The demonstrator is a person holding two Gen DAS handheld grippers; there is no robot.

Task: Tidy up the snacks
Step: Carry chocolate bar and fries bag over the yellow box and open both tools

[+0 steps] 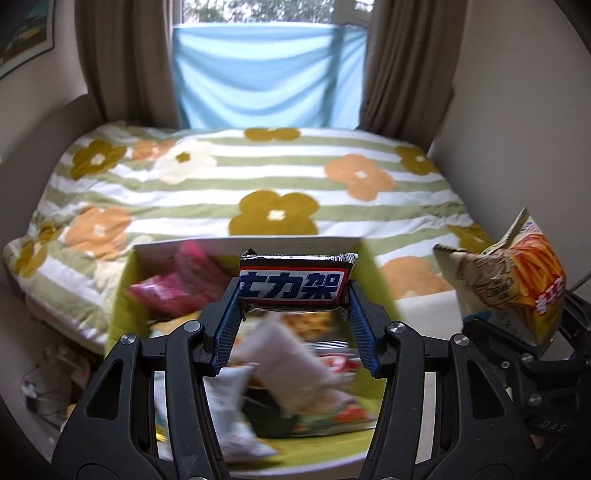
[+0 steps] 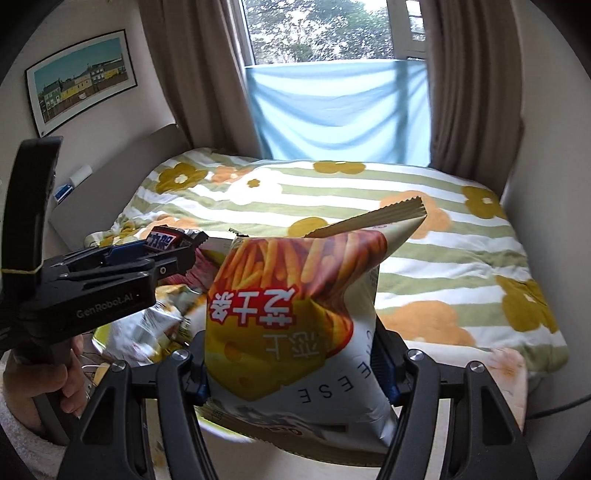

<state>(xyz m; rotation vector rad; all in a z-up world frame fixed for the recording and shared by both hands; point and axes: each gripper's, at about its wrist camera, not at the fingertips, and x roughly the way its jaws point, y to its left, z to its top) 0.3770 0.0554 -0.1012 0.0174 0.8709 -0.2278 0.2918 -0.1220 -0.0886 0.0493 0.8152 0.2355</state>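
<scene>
Snickers bar (image 1: 294,283) reads "士力架"; fries bag (image 2: 295,325) reads "CHEESE".

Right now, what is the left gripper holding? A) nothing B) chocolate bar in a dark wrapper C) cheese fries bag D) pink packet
B: the left gripper has its jaws closed on the ends of the chocolate bar, held above the snack box; the cheese fries bag sits in the right gripper.

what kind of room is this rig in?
Most likely a bedroom at home: a bed with a flowered duvet, brown curtains at a window, and a framed picture on the wall.
</scene>
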